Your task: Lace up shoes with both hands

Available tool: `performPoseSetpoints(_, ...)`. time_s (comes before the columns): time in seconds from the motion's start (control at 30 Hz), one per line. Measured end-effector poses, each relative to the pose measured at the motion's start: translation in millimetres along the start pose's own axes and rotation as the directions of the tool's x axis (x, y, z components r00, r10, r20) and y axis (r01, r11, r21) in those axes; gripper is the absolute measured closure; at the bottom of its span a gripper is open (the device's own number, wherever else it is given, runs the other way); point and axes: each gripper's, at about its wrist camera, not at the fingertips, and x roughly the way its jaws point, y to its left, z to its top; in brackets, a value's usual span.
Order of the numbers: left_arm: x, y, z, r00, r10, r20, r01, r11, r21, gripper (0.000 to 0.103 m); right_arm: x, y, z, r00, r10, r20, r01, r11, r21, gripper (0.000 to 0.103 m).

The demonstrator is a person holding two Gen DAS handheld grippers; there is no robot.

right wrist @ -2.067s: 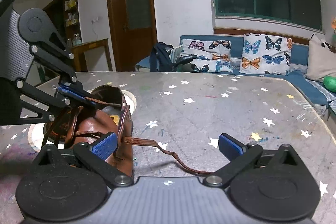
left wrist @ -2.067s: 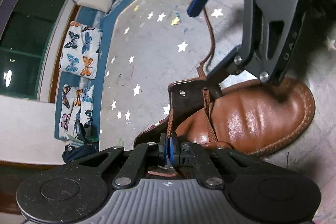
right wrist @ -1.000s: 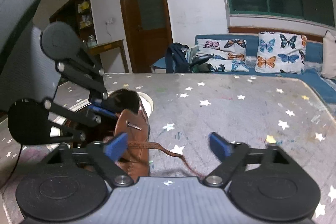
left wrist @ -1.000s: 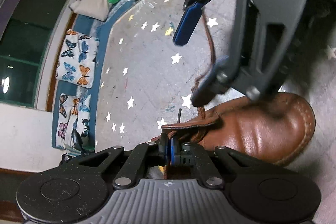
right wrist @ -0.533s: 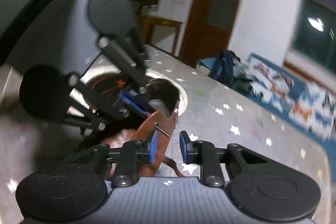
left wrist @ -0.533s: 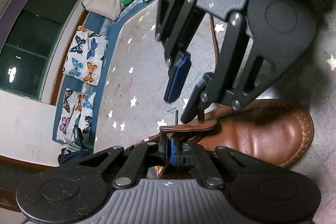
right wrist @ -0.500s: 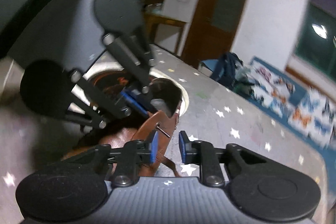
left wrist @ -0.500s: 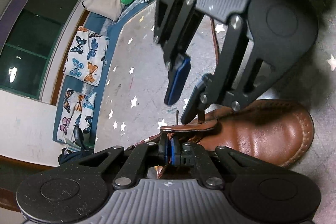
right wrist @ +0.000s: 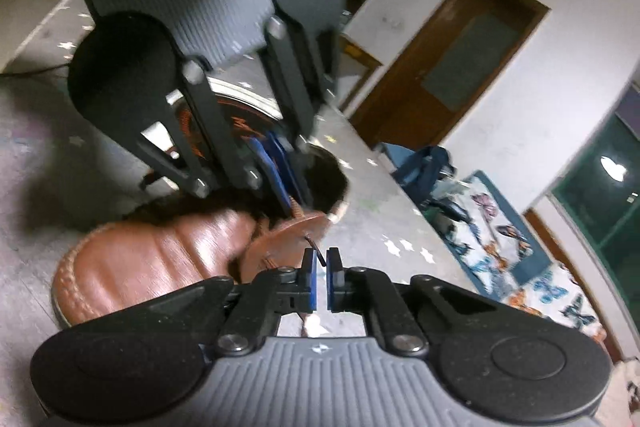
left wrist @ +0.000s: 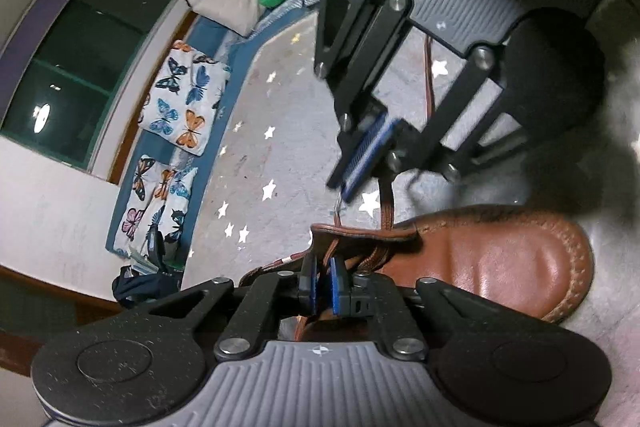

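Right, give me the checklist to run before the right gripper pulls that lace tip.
1. Left gripper shut on the lace: ok.
2. Lace tip sits between the right gripper jaws: ok.
3. Right gripper firmly pinching the lace tip: cannot tell; a slit shows between the pads.
4. Shoe resting flat on the table: ok.
5. Right wrist view sharp: not ok, blurred.

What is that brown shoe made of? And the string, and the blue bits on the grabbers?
The shoe looks like polished brown leather: glossy, creased, stitched round the toe. The lace seems a flat brown leather or waxed cord. The blue pads look like ribbed rubber, though plastic is possible.
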Motion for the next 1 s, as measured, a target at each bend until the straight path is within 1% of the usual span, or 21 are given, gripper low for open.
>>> performPoseSetpoints(0.13,-17,-1,-4,0.999,0.035,0.024,-0.034,0.996,-0.077,0.092,-1,-8,-5,0.998,-0.056,-0.037,0.058,0.997,0.042,0.100)
performPoseSetpoints(0.23,-30,-1,-10,0.997,0.066,0.029,-0.061,0.986,-0.152,0.092,-3,-10,-4,0.998,-0.051,-0.044,0.052,0.998,0.038,0.099)
performPoseSetpoints(0.27,-34,-1,-13,0.997,0.079,0.028,-0.072,0.981,-0.180,0.092,-4,-10,-2,0.998,-0.050,-0.043,0.051,0.998,0.028,0.096)
performPoseSetpoints(0.33,-43,-1,-19,0.994,0.101,0.029,-0.091,0.965,-0.245,0.092,-6,-8,-1,0.998,-0.051,-0.035,0.051,0.999,-0.009,0.082)
performPoseSetpoints(0.37,-49,-1,-24,0.993,0.114,0.028,-0.101,0.954,-0.284,0.092,-7,-6,-1,0.998,-0.057,-0.021,0.056,0.998,-0.029,0.074)
performPoseSetpoints(0.43,-59,0,-32,0.991,0.132,0.024,-0.115,0.926,-0.360,0.092,-7,-1,2,0.999,-0.048,-0.008,0.047,0.997,-0.068,0.074)
performPoseSetpoints(0.5,-64,2,-42,0.988,0.152,0.001,-0.136,0.888,-0.438,0.092,-3,3,4,0.999,-0.040,-0.002,0.039,0.994,-0.101,0.075)
performPoseSetpoints(0.53,-64,3,-48,0.989,0.148,-0.011,-0.136,0.866,-0.480,0.092,1,5,5,0.999,-0.035,-0.002,0.035,0.993,-0.117,0.075)
performPoseSetpoints(0.67,-60,10,-71,0.992,0.108,-0.059,-0.121,0.768,-0.629,0.092,10,18,9,1.000,-0.021,-0.003,0.020,0.980,-0.196,0.080)
performPoseSetpoints(0.73,-57,11,-79,0.993,0.095,-0.071,-0.119,0.731,-0.672,0.092,13,26,10,1.000,-0.013,-0.008,0.010,0.971,-0.240,0.085)
performPoseSetpoints(0.77,-55,13,-83,0.994,0.085,-0.071,-0.111,0.715,-0.691,0.092,16,29,10,1.000,-0.011,-0.010,0.008,0.966,-0.259,0.090)
performPoseSetpoints(0.8,-52,15,-87,0.995,0.073,-0.070,-0.102,0.698,-0.709,0.087,20,31,10,1.000,-0.008,-0.017,0.003,0.962,-0.273,0.094)
performPoseSetpoints(0.83,-49,16,-90,0.995,0.067,-0.072,-0.098,0.686,-0.721,0.081,23,33,10,1.000,-0.009,-0.021,0.002,0.961,-0.277,0.096)
performPoseSetpoints(0.87,-45,17,-91,0.995,0.062,-0.078,-0.099,0.680,-0.726,0.078,26,34,10,1.000,-0.010,-0.025,0.003,0.960,-0.280,0.100)
performPoseSetpoints(1.0,-31,19,-95,0.994,0.057,-0.091,-0.105,0.677,-0.728,0.071,25,35,9,0.999,-0.039,-0.019,0.032,0.961,-0.274,0.101)
